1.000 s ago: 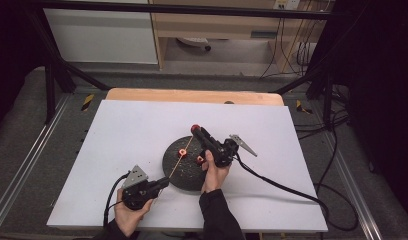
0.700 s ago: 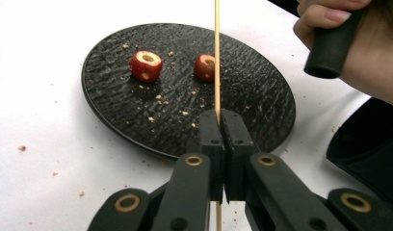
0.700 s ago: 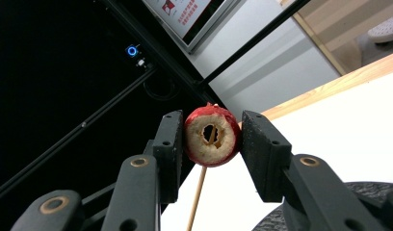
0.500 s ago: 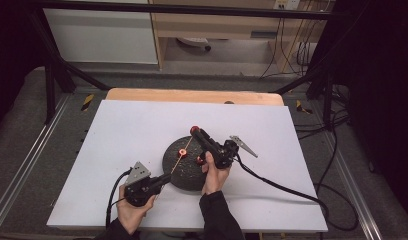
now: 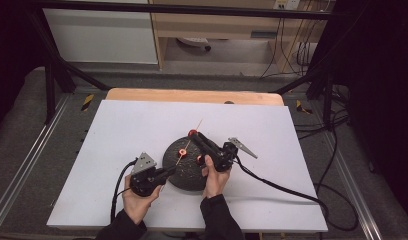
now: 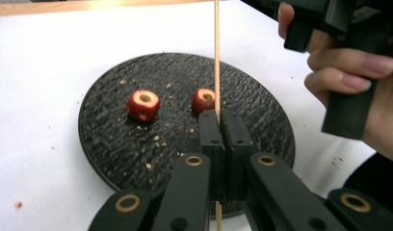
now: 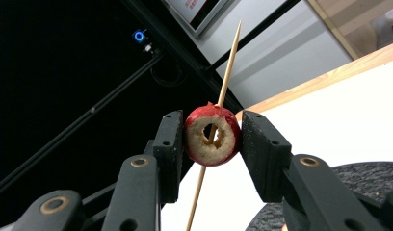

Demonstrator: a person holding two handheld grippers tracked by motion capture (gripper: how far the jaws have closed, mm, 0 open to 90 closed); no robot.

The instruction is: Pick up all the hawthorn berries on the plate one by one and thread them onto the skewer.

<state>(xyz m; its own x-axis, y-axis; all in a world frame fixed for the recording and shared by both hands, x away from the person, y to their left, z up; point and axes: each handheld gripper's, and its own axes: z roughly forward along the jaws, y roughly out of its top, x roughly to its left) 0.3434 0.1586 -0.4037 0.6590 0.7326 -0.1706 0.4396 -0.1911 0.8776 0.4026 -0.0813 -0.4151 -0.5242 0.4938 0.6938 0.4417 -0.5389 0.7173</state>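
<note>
1. Your right gripper (image 7: 211,137) is clamped on a cored red fruit ring (image 7: 212,135), one black pad pressing each side of it, raised off the plate.
2. A thin wooden skewer (image 7: 222,79) runs through the hole in that ring; its pointed tip sticks out above the fruit and the shaft carries on below it.
3. Your left gripper (image 6: 218,126) has its jaws pressed together on the lower part of the same skewer, which rises straight up between the pads in the left gripper view.
4. In the high view the skewer slants from your left gripper (image 5: 162,175) up across the plate to your right gripper (image 5: 194,134), with its tip past the held fruit.
5. Beneath both grippers lies a round dark textured plate (image 6: 112,144), scattered with crumbs.
6. Two more cored red fruit pieces sit on the plate, one (image 6: 143,105) to the left and one (image 6: 203,100) just beside the skewer.
7. The plate rests on a white table (image 5: 122,125) with a wooden edge at the far side.
</note>
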